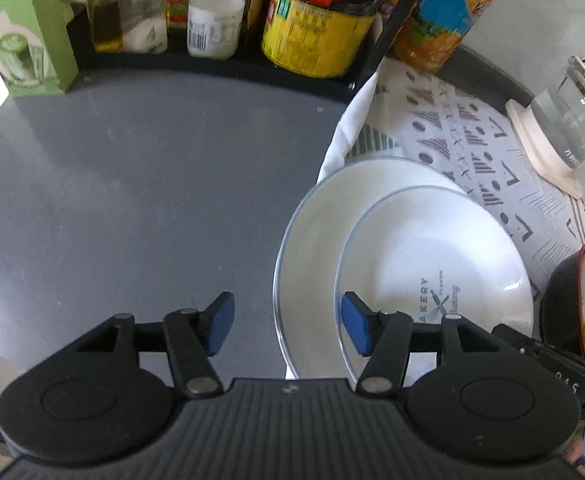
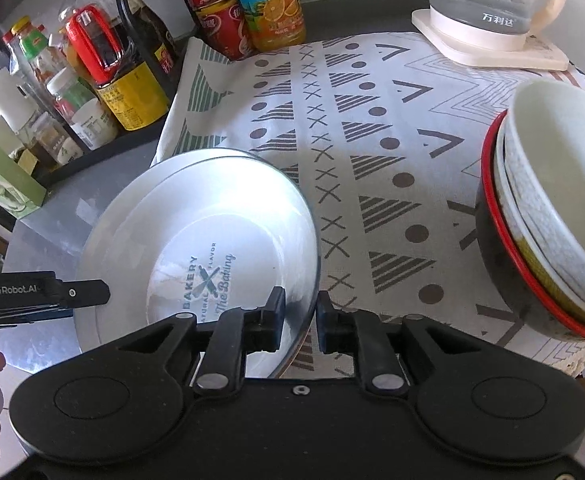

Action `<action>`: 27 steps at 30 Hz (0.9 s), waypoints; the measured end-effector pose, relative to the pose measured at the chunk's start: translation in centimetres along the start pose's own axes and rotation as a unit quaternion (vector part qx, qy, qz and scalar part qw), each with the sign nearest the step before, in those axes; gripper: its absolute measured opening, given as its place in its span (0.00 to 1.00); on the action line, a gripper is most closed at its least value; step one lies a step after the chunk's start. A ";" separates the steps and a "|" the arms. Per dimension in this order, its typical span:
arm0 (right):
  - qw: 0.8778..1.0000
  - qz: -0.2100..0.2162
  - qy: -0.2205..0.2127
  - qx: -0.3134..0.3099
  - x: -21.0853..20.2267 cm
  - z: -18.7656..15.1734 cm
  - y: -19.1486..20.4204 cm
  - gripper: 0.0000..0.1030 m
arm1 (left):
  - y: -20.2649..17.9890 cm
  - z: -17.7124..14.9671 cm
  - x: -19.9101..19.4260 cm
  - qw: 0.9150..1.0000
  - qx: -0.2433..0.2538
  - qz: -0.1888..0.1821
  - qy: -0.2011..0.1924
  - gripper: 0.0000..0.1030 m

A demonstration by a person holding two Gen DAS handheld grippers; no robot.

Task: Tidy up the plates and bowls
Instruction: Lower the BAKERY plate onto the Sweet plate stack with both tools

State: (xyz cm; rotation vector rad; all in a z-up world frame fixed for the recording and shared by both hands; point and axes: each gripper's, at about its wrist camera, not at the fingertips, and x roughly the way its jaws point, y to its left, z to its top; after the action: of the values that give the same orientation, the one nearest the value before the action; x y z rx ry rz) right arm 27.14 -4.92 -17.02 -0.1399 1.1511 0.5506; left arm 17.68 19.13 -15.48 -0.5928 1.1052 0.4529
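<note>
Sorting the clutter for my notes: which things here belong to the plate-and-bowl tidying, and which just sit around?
Job:
top plate, its rim between the right claw fingers
lower plate
nested bowls
left claw, open

Lying about:
sauce bottles
orange juice
glass kettle
patterned cloth
green carton

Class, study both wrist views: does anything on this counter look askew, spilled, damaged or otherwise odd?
Nothing looks spilled or broken. Two things sit askew: the top plate, clamped at its rim by the right gripper, lies off-centre on the plate below, and the stacked bowls lean to one side. The left gripper is open.
</note>
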 end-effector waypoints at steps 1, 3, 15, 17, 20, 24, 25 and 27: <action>1.000 0.000 0.001 -0.001 0.1 0.0 0.0 0.17 | 0.0 -0.1 0.1 1.000 -0.002 -0.002 0.001 0.55; 1.000 0.001 0.003 -0.001 0.3 0.1 -0.1 0.19 | -0.2 -0.2 0.3 1.000 0.003 -0.002 -0.004 0.55; 1.000 0.008 0.009 -0.005 1.1 0.4 0.2 0.29 | 0.3 0.8 0.8 1.000 -0.021 -0.019 -0.002 0.31; 1.000 0.014 0.011 -0.001 1.1 0.5 0.0 0.31 | 0.2 1.0 0.8 1.000 -0.024 -0.015 -0.003 0.29; 1.000 0.021 0.011 0.000 1.1 0.7 -0.2 0.31 | 0.2 1.2 0.7 1.000 -0.026 -0.011 -0.003 0.27; 0.999 0.034 0.003 0.009 0.3 1.4 -0.4 0.32 | -0.3 1.6 0.2 1.000 -0.013 -0.007 -0.005 0.27; 0.999 0.037 0.000 0.011 0.0 1.6 -0.5 0.35 | -0.4 1.8 -0.1 1.000 -0.011 -0.007 -0.007 0.28; 0.998 0.047 -0.025 0.023 -0.9 1.9 -0.6 0.43 | -0.8 2.1 -0.9 1.000 -0.001 0.001 -0.020 0.31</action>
State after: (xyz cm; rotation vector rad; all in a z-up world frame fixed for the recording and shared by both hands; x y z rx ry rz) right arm 28.74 -4.98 -15.52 -0.0331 1.1245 0.6074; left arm 19.33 19.86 -13.81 -0.5829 1.0666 0.4660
